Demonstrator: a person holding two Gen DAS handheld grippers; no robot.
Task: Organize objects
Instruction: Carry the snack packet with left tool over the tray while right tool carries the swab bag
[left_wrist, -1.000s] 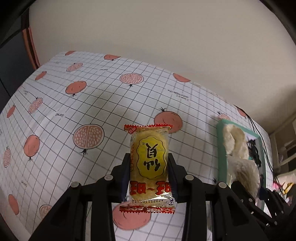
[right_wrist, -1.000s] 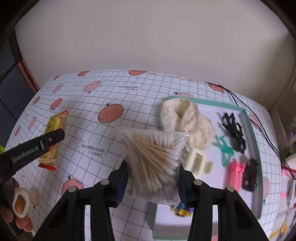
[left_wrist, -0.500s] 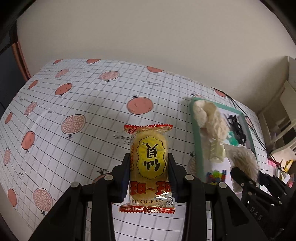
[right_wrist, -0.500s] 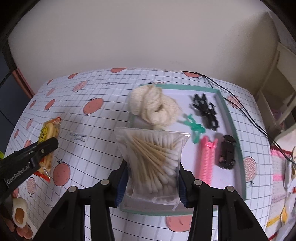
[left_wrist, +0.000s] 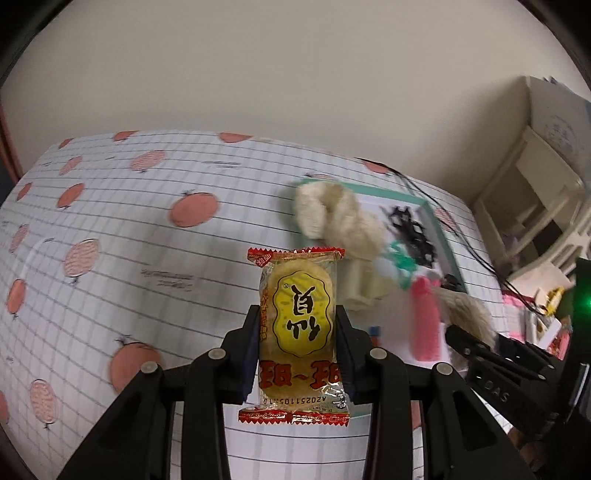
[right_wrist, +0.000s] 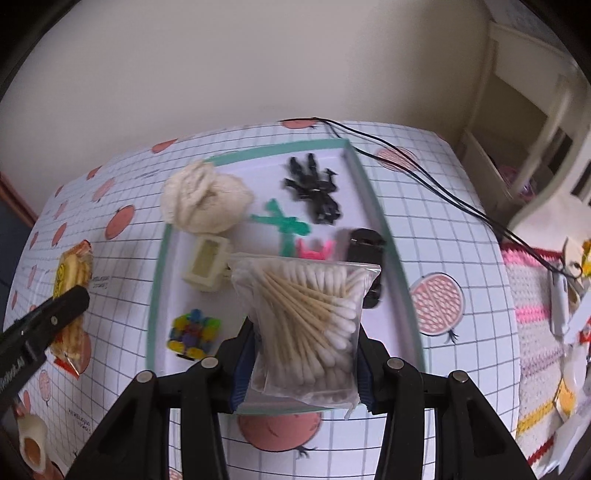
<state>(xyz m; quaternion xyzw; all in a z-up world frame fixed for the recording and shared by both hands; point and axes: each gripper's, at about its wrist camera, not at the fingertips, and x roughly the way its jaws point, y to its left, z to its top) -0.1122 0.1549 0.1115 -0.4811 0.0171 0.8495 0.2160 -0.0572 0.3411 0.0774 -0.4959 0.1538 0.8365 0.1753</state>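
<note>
Where wall meets table: fruit-print gridded cloth (right_wrist: 424, 206).

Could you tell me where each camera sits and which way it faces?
Left wrist: on the left hand-held gripper, facing the tablecloth and teal tray; its fingers clamp a snack packet.
Right wrist: on the right hand-held gripper, looking down into the tray; its fingers clamp a cotton swab bag.
Shared: tray, cream scrunchie, snack packet.

My left hand-held gripper (left_wrist: 297, 341) clamps a yellow snack packet (left_wrist: 297, 325) above the desk (left_wrist: 110, 229), near the tray (left_wrist: 439, 218).
</note>
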